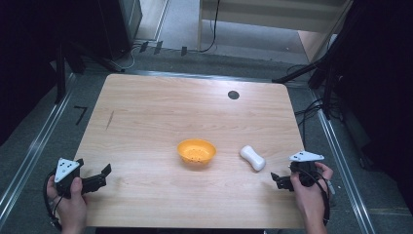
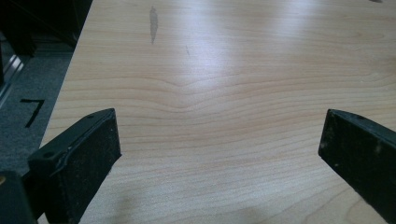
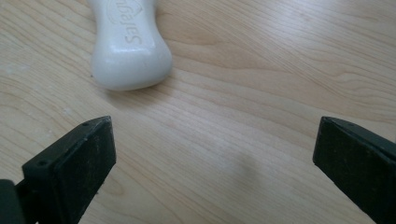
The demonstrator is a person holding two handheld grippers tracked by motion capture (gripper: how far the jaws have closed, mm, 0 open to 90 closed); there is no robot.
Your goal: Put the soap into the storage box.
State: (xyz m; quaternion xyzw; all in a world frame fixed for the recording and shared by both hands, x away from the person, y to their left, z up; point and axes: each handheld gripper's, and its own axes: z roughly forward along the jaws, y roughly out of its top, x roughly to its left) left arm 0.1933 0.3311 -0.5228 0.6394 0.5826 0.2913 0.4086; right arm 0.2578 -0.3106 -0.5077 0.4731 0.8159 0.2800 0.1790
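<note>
- Right hand-held gripper (image 3: 215, 158): jaws wide, empty, near the soap (image 3: 128, 44).
- Left hand-held gripper (image 2: 219, 154): jaws wide over bare worktop (image 2: 224, 79).
- Bowl (image 1: 196, 151) lies beside soap.

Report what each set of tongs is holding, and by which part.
Nothing is held. The left tongs and right tongs are open over bare table; the white soap bar lies untouched.
</note>
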